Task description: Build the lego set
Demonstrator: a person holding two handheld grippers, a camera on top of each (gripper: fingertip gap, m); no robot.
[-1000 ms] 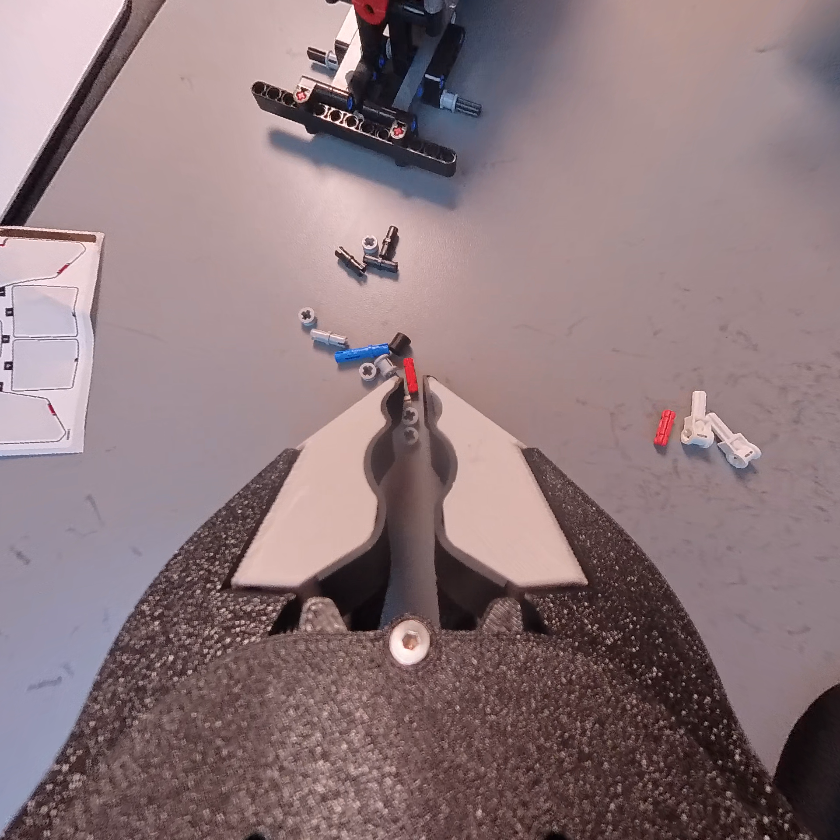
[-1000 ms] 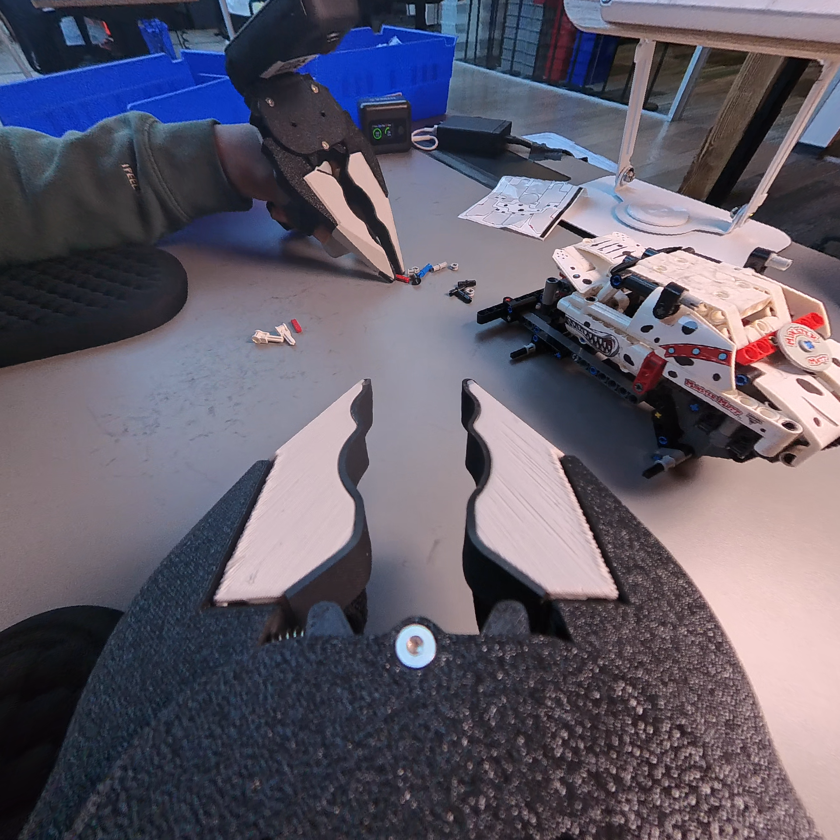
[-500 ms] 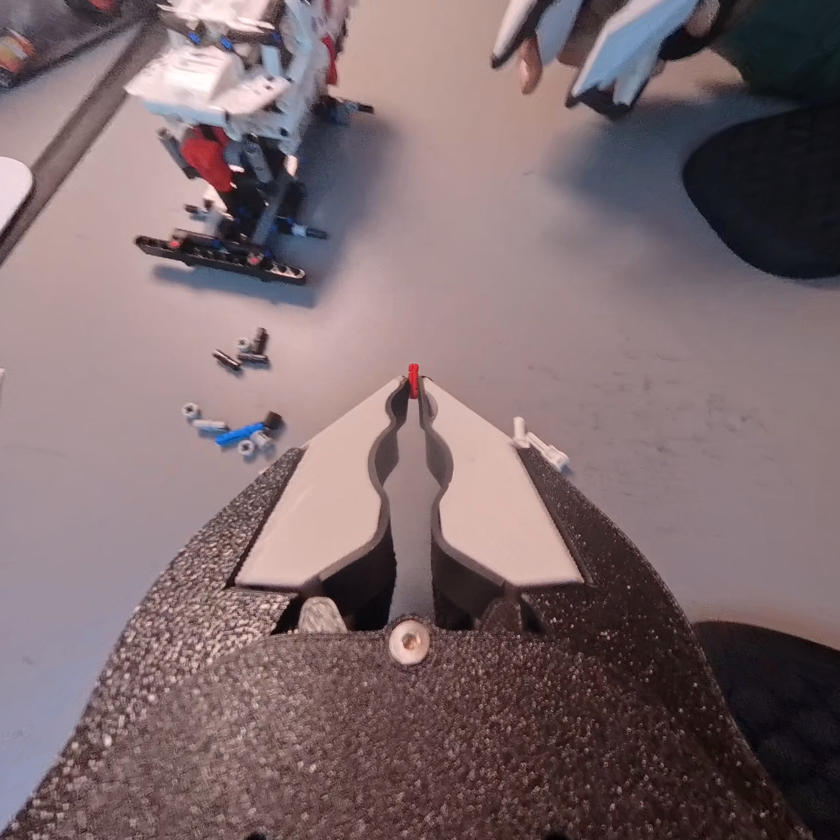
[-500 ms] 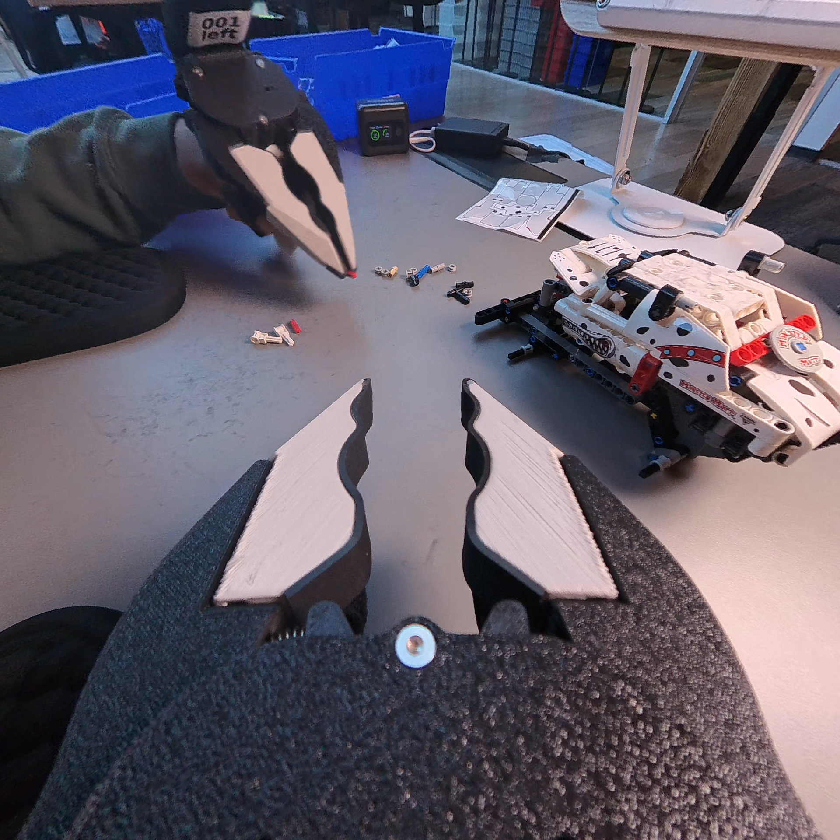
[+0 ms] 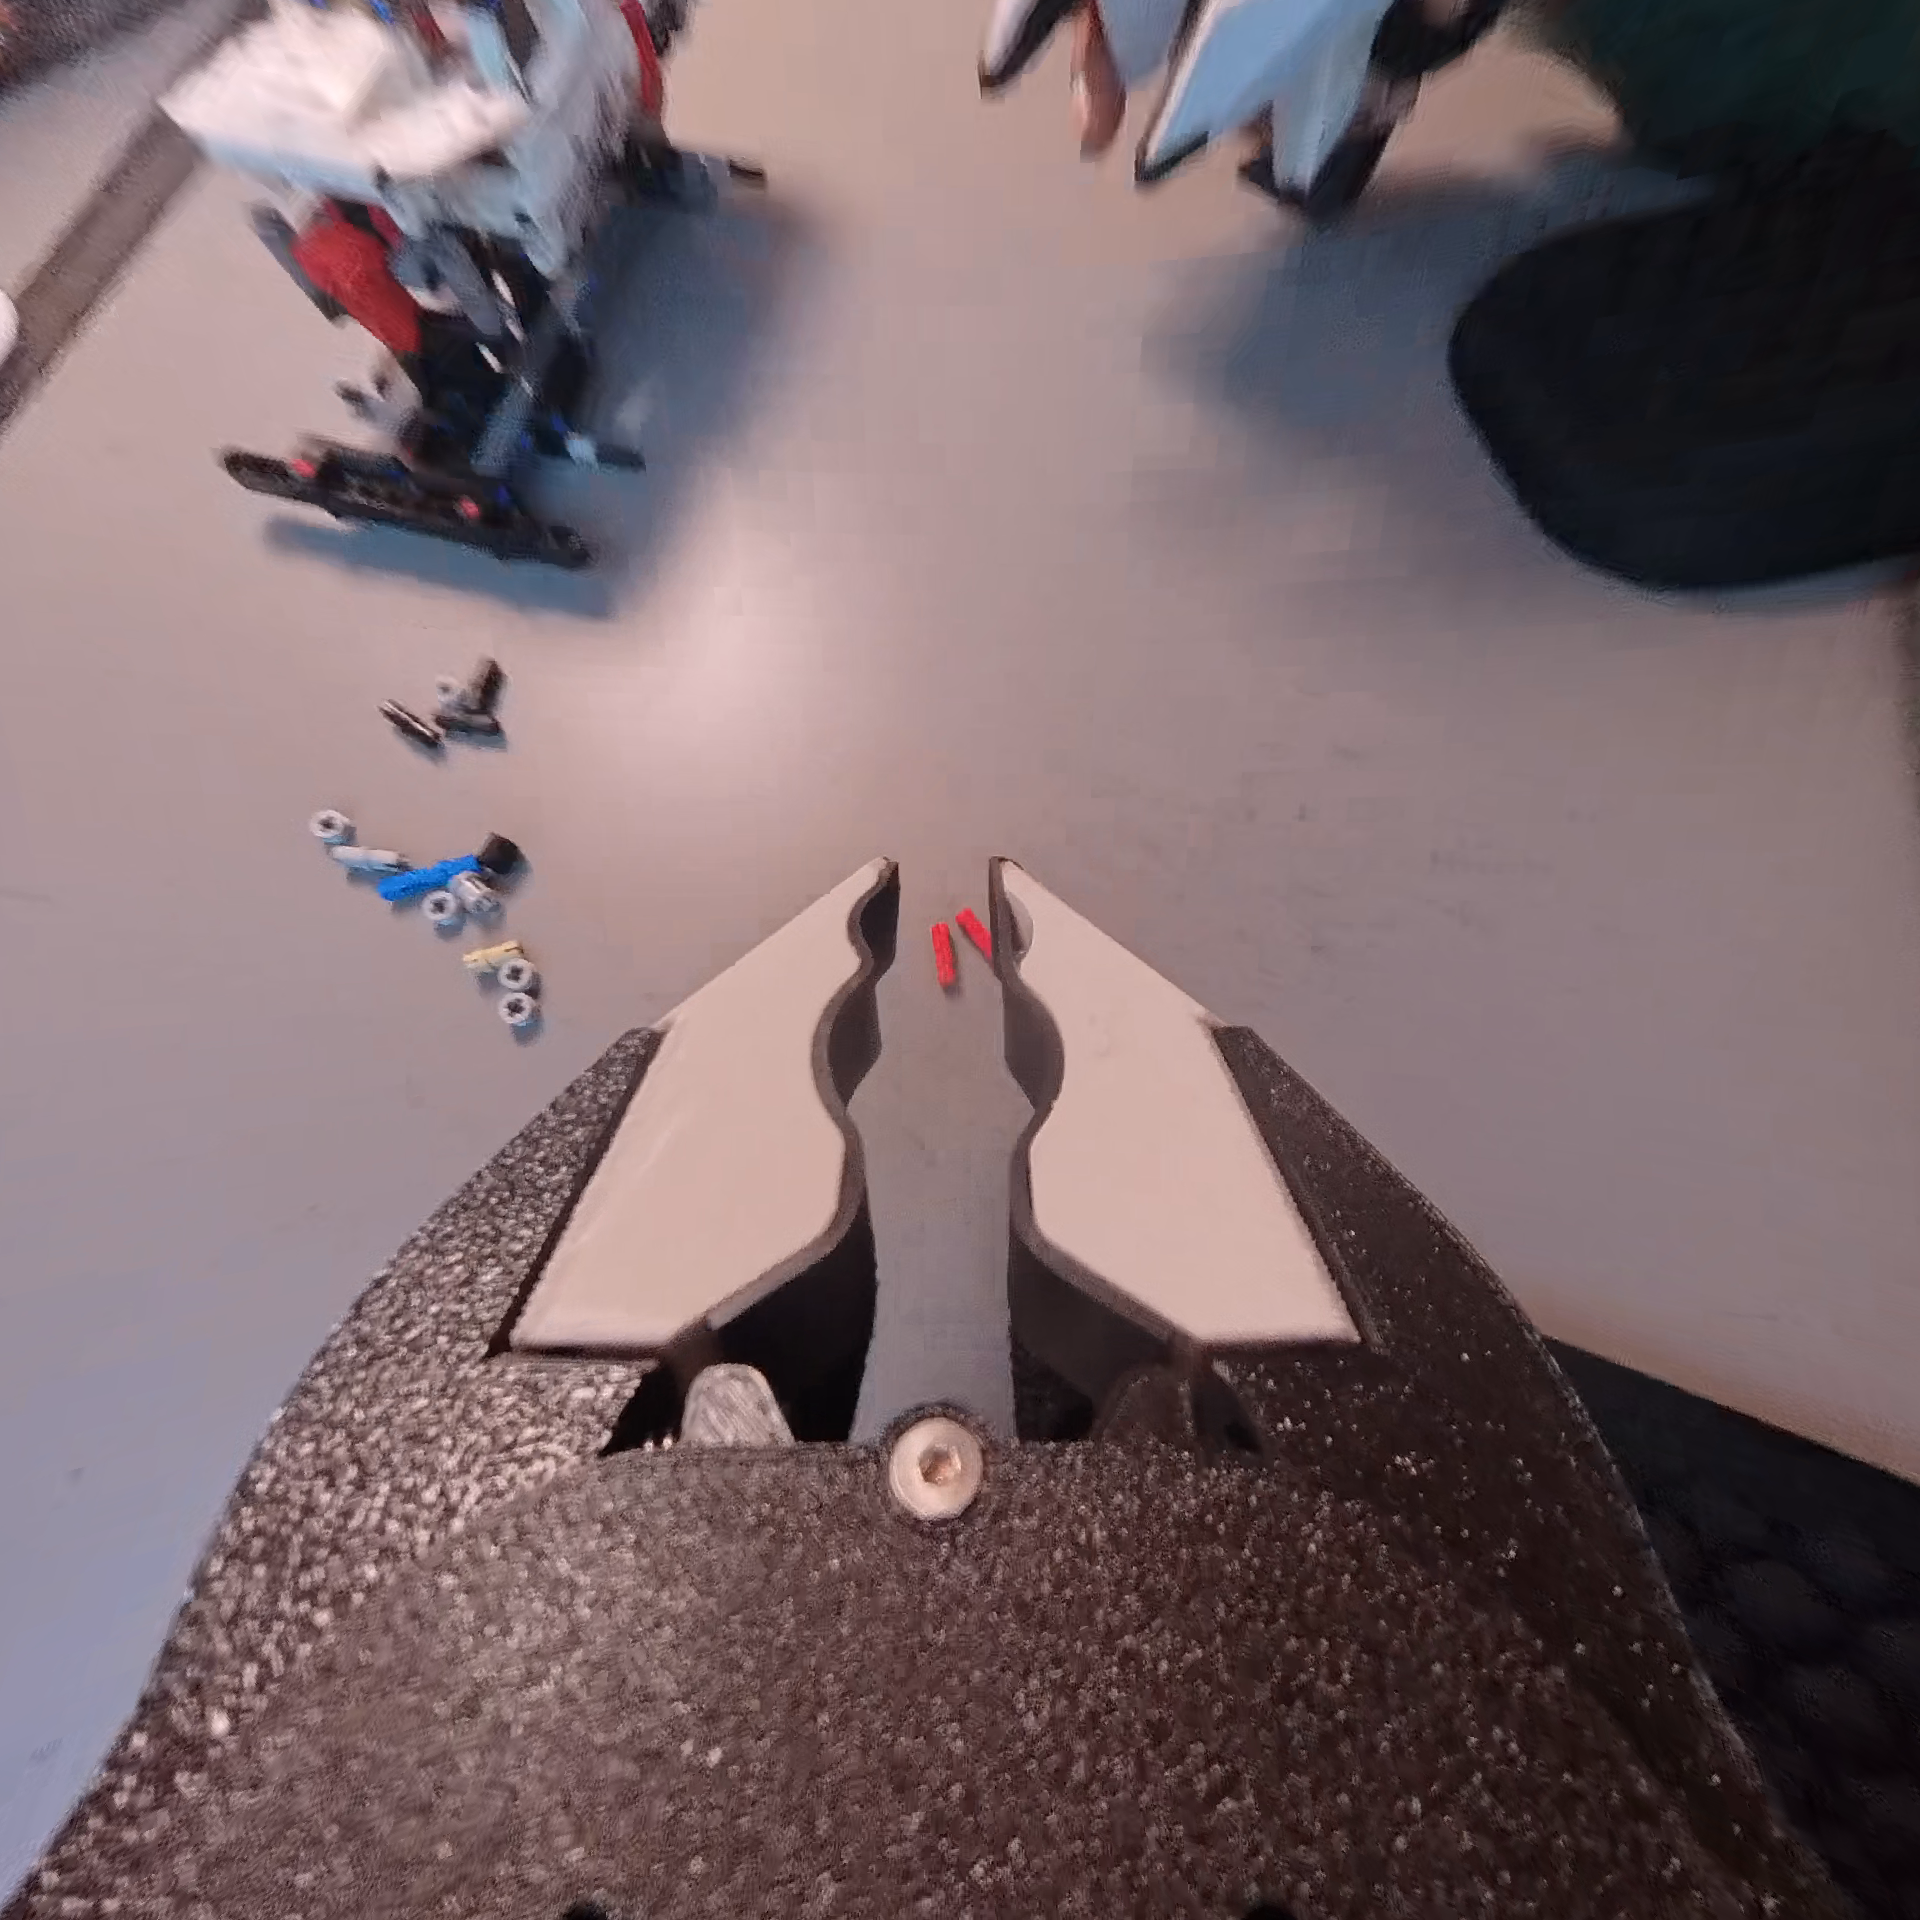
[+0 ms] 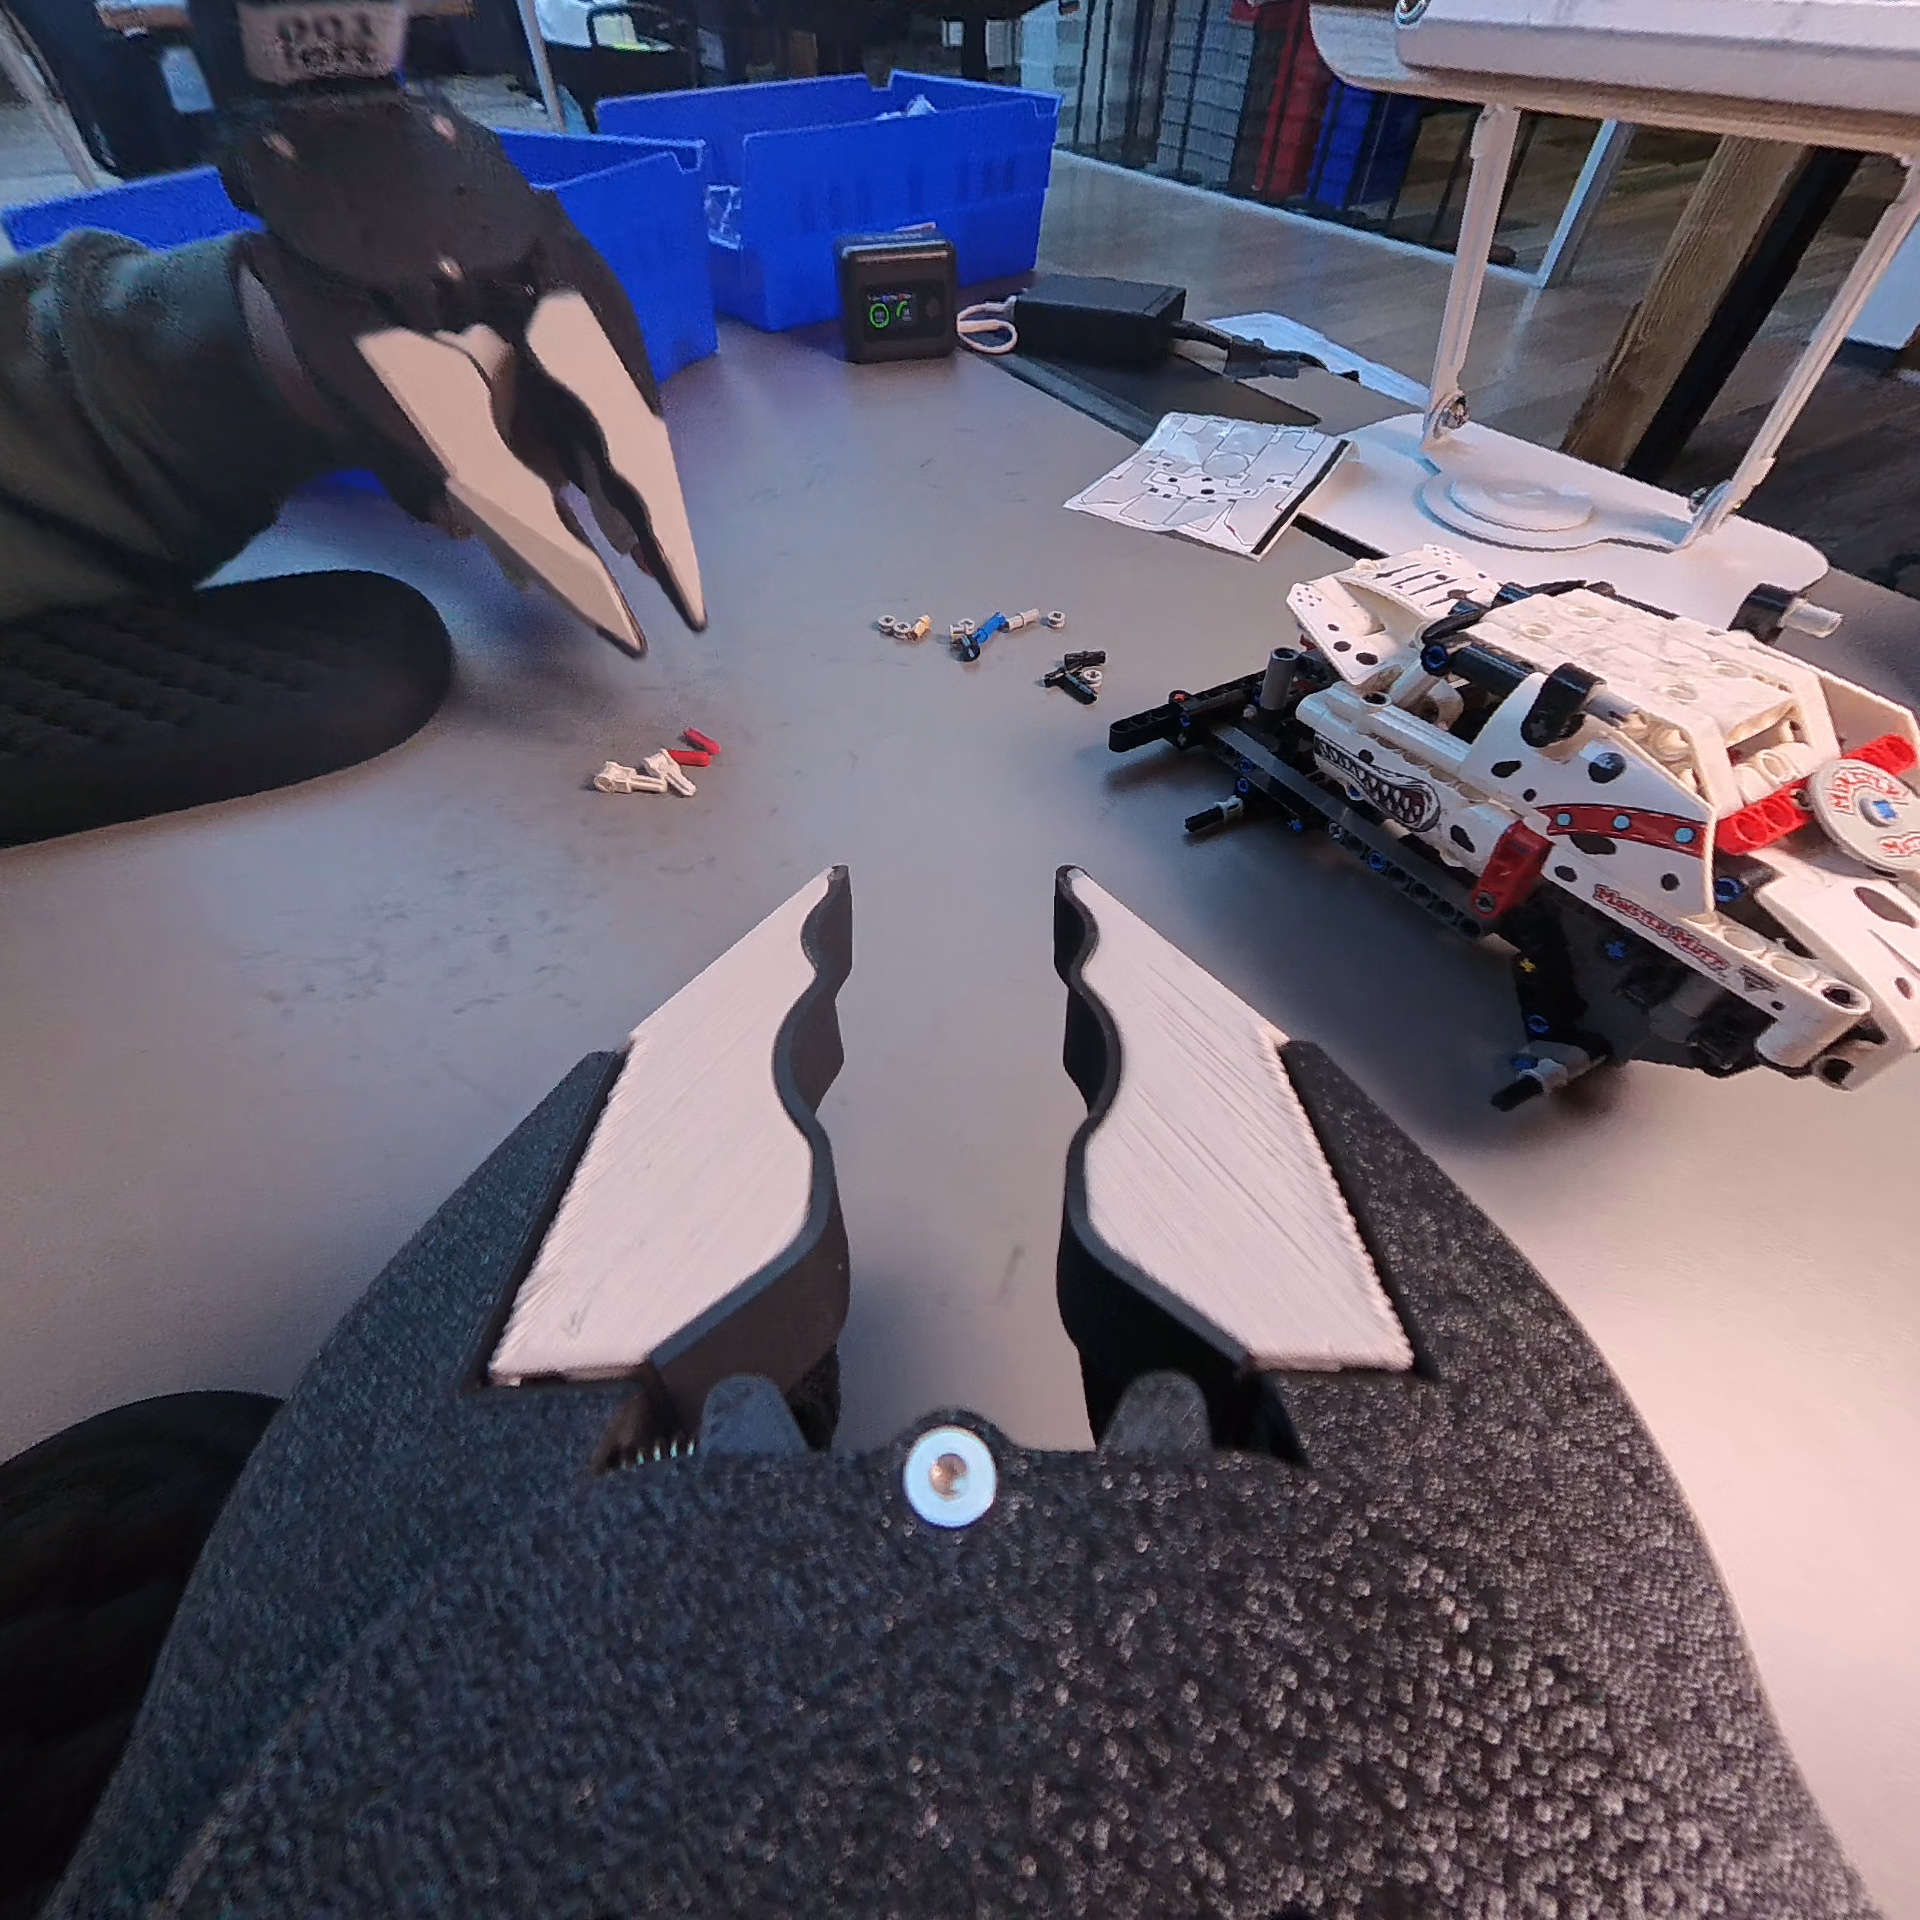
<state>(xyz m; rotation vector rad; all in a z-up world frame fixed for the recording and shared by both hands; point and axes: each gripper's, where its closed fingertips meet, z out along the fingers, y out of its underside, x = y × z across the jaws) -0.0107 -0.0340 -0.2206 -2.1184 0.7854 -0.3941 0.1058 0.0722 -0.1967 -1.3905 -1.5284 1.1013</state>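
Right wrist view: blue bins [image 6: 831, 197], sticker sheet [image 6: 1205, 483] behind lego truck [image 6: 1579, 821].

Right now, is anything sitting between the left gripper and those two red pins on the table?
Nothing visible. The left gripper is open, and the two red pins lie on bare table in the gap between its fingers. The white connector pieces sit beside the pins, not in the way.

Grey table [image 6: 312, 1039], matte, scuffed, lit from above with a soft sheen. Blue plastic bins [image 6: 873, 197] at its far edge. Right of the bins: white lamp stand [image 6: 1475, 499] with flat base on the table. Beyond the bins: pale floor [image 6: 1299, 249], wooden post [image 6: 1683, 301], dim shelving.
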